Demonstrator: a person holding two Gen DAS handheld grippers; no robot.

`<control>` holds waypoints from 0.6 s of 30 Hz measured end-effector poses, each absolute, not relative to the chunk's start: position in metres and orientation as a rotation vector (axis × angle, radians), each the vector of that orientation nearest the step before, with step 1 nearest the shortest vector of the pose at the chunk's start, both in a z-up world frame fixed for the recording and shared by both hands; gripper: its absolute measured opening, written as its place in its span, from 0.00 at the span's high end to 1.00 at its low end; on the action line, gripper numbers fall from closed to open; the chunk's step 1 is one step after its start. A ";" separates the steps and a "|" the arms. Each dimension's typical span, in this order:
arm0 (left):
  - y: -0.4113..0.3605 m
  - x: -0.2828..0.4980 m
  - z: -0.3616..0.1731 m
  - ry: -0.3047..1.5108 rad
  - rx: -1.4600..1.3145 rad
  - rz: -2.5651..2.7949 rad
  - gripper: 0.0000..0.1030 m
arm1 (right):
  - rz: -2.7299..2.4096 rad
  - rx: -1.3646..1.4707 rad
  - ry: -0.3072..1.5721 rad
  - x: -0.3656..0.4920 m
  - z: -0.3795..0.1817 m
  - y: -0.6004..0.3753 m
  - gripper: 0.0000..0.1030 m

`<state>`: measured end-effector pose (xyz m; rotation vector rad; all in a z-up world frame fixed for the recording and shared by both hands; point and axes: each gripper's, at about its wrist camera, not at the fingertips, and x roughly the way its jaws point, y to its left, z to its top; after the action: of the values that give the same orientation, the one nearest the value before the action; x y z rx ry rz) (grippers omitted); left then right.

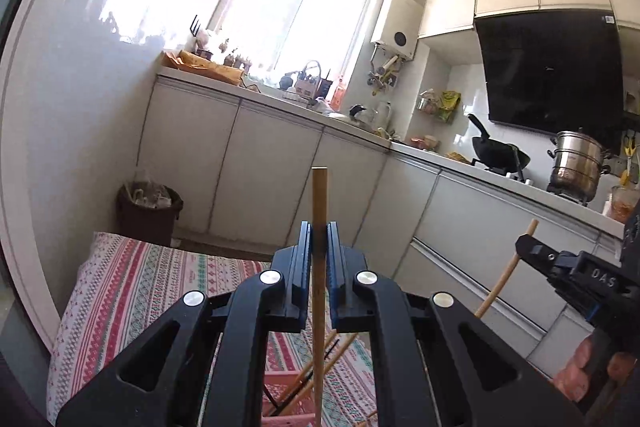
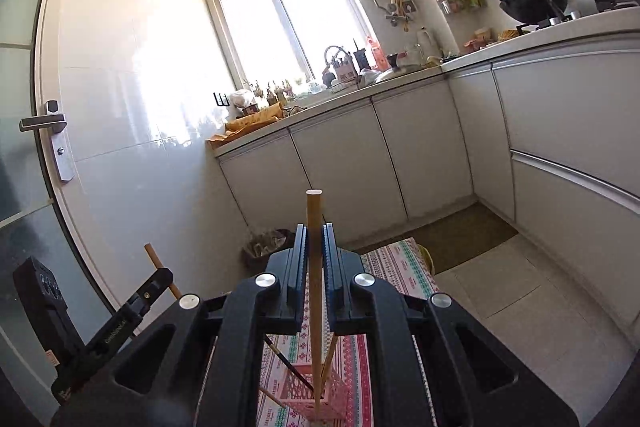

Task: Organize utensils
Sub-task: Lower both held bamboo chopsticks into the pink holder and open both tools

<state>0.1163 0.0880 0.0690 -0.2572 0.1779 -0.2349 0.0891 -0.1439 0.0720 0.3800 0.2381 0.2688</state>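
Note:
My left gripper [image 1: 319, 227] is shut on a pale wooden chopstick [image 1: 319, 195] that stands upright between its blue pads. Below it a pink slotted basket [image 1: 286, 415] holds several more chopsticks and rests on a patterned tablecloth [image 1: 132, 283]. My right gripper [image 2: 315, 229] is likewise shut on an upright wooden chopstick [image 2: 314, 207], above the same pink basket [image 2: 332, 397], which holds wooden sticks and a black one. Each gripper shows in the other's view: the right gripper [image 1: 525, 243] at the right edge, the left gripper [image 2: 162, 275] at lower left, both clamping a slanted stick.
White kitchen cabinets [image 1: 260, 167] and a cluttered counter run along the far wall and right side, with a wok [image 1: 498, 151] and a steel pot [image 1: 576, 163]. A brown bin [image 1: 148, 213] stands beyond the table. A door with a handle [image 2: 42, 123] is at left.

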 end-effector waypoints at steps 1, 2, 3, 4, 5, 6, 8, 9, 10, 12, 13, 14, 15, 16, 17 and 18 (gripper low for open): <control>0.087 0.122 0.065 0.176 -0.242 -0.219 0.94 | 0.271 0.376 0.239 0.095 0.071 -0.141 0.92; 0.085 0.128 0.061 0.175 -0.228 -0.199 0.94 | 0.274 0.373 0.239 0.100 0.069 -0.139 0.92; 0.085 0.134 0.056 0.178 -0.220 -0.189 0.94 | 0.278 0.371 0.240 0.104 0.066 -0.136 0.92; 0.085 0.139 0.050 0.187 -0.221 -0.190 0.94 | 0.283 0.368 0.243 0.108 0.062 -0.132 0.92; 0.085 0.144 0.043 0.198 -0.227 -0.183 0.93 | 0.285 0.362 0.244 0.112 0.059 -0.129 0.92; 0.086 0.148 0.034 0.208 -0.230 -0.181 0.93 | 0.287 0.355 0.245 0.115 0.055 -0.125 0.92; 0.088 0.152 0.021 0.241 -0.218 -0.167 0.84 | 0.296 0.344 0.251 0.120 0.045 -0.116 0.92; 0.090 0.153 0.017 0.250 -0.211 -0.157 0.75 | 0.299 0.342 0.256 0.123 0.041 -0.112 0.92; 0.093 0.152 0.016 0.250 -0.217 -0.151 0.74 | 0.303 0.340 0.262 0.126 0.037 -0.109 0.92; 0.104 0.145 0.023 0.223 -0.245 -0.140 0.68 | 0.308 0.332 0.270 0.133 0.031 -0.102 0.92; 0.109 0.139 0.029 0.206 -0.255 -0.129 0.66 | 0.308 0.327 0.271 0.135 0.029 -0.099 0.92; 0.116 0.133 0.035 0.185 -0.268 -0.116 0.62 | 0.308 0.323 0.272 0.136 0.026 -0.095 0.92; 0.121 0.126 0.041 0.163 -0.283 -0.106 0.56 | 0.309 0.321 0.273 0.138 0.024 -0.092 0.92; 0.128 0.120 0.046 0.142 -0.301 -0.098 0.54 | 0.311 0.318 0.274 0.139 0.023 -0.089 0.92; 0.132 0.115 0.051 0.127 -0.316 -0.091 0.51 | 0.312 0.313 0.273 0.140 0.022 -0.085 0.92; 0.136 0.111 0.055 0.115 -0.328 -0.086 0.51 | 0.312 0.305 0.271 0.140 0.021 -0.081 0.92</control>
<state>0.1112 0.1363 0.0551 -0.3278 0.1147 -0.0862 0.1404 -0.0814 0.0211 0.3054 0.2710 0.3118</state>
